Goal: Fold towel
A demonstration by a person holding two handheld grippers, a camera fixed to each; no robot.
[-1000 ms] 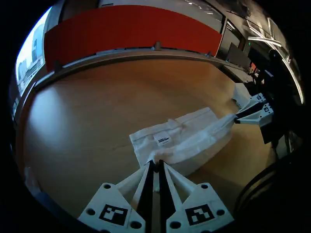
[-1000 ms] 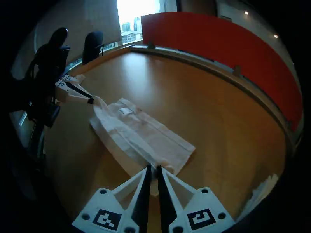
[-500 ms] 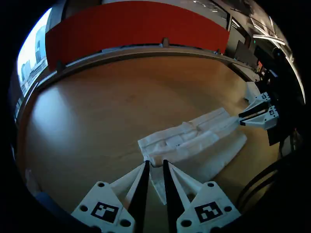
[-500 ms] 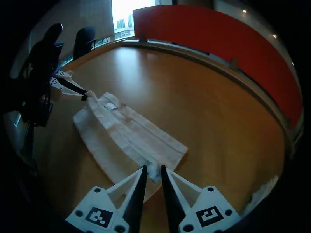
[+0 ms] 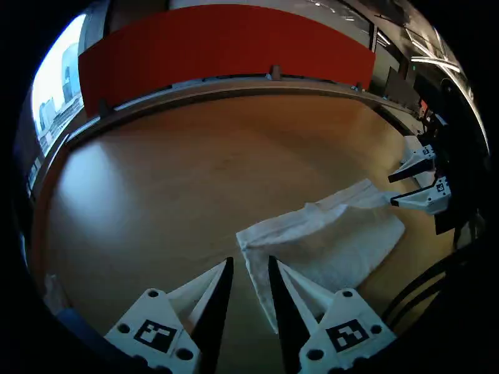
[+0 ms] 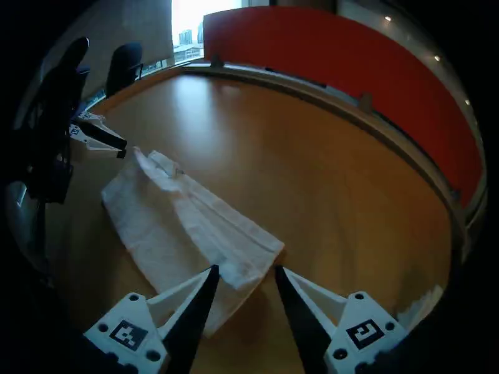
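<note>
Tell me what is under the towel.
The towel lies folded on the wooden table, which shows all around it. Its lower layer and the wood beneath are covered.

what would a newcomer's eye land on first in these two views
The white towel, folded long, lies on the wooden table. The left gripper and right gripper stand open at its two ends, neither clamping it. Behind the table runs a bright red partition.

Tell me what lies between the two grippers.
The white towel, lying on the table, spans from left gripper to right gripper, in the right gripper view.
</note>
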